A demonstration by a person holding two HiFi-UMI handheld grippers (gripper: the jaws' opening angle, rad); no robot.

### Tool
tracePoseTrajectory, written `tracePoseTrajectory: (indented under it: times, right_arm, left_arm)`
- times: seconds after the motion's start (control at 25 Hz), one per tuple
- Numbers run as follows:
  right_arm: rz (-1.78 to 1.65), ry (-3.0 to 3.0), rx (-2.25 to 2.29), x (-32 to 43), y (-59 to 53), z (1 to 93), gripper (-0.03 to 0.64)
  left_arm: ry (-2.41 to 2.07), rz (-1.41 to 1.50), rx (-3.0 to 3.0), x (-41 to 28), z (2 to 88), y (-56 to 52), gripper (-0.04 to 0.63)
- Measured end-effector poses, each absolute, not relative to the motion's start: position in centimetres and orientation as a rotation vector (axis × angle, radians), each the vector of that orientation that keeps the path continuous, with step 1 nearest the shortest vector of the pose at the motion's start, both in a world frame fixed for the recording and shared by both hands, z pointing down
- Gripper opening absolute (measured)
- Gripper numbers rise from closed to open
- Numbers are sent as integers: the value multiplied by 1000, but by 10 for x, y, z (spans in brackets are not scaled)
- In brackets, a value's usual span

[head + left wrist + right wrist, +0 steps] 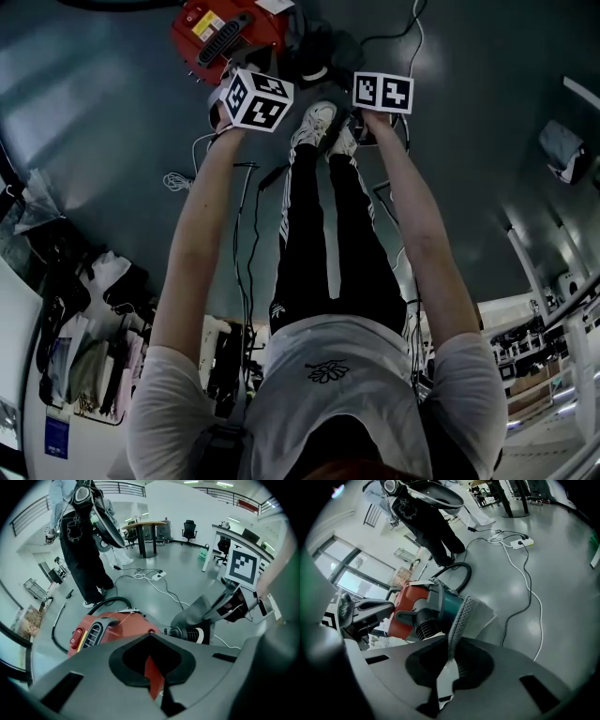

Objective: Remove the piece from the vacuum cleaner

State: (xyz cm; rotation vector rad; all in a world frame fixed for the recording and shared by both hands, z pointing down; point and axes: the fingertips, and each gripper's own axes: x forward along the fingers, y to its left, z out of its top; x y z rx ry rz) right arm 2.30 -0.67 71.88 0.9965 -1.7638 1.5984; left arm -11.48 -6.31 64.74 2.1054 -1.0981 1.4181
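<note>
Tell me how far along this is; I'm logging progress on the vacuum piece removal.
Done: right gripper is clamped on the grey piece; left gripper pinches the red vacuum cleaner. In hand: apparently pulling the piece off. Left: it sits beside the black port, not clearly free.

The right gripper (449,665) is clamping its jaws on a grey piece (459,616) with a mesh edge. The piece is standing up just beside the teal end of the red vacuum cleaner (405,606) on the floor (562,597). The left gripper (377,607) is reaching to the red housing. Behind, a person (431,527) in dark trousers is standing near a black hose (465,571), and a white cable (529,592) is trailing from a power strip (520,542).
</note>
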Motion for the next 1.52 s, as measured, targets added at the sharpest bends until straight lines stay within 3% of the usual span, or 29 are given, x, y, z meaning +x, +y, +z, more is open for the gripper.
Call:
tracePoseTrajectory:
  times: [0.8,1.0,1.2,1.4,1.52]
  right_arm:
    - [1386,-1837,933,28,4,718,29]
    - [1018,-1683,730,77,37,737,29]
    - [1160,-1670,848,112,49,723,28]
    - [1186,-1678,870,102,55,707,29]
    - [1237,-1709,922,91,50,682,29]
  left_arm:
    - [-1107,1383,2126,-114,646,-63,5]
    - [-1101,1385,2128,-113,646,-62,5]
    - [-1141,1353,2117,-114,644,-64,5]
    - [-1120,1391,2049,-113,648,-64,5]
    - [-1187,1256,1978,-107,630,-63,5]
